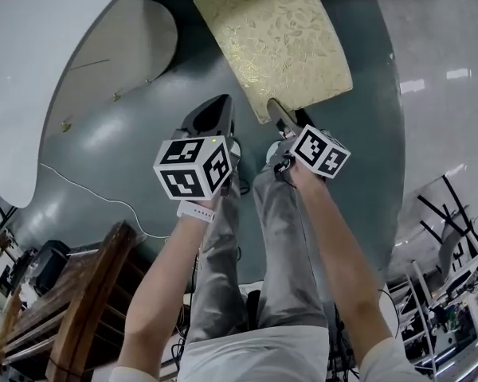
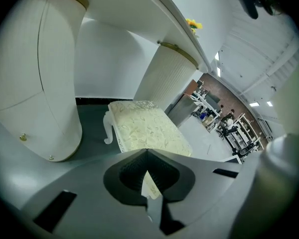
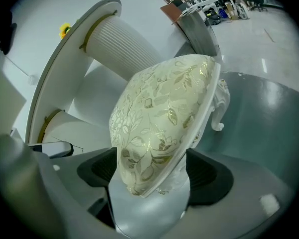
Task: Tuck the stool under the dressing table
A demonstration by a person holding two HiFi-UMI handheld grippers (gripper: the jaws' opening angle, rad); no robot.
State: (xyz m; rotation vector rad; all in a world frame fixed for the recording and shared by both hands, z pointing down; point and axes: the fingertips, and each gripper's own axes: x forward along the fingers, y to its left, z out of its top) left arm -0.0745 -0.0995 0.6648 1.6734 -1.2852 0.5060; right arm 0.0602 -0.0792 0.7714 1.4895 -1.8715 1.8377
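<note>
Gripping stool [image 3: 159,108] corner — right tongs [image 3: 150,183] clamped on it; left tongs [image 2: 147,178] pressed together, empty — near stool.

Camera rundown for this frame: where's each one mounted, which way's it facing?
Head view: on the person's head, steeply down; stool, dressing table, both forearms, legs, left claw, right claw.
Left gripper view: on the left claw, along its shut, empty jaws toward the stool and dressing table.
Right gripper view: on the right claw; jaws closed on the stool's seat corner.
Shared: all three show stool and dressing table.
</note>
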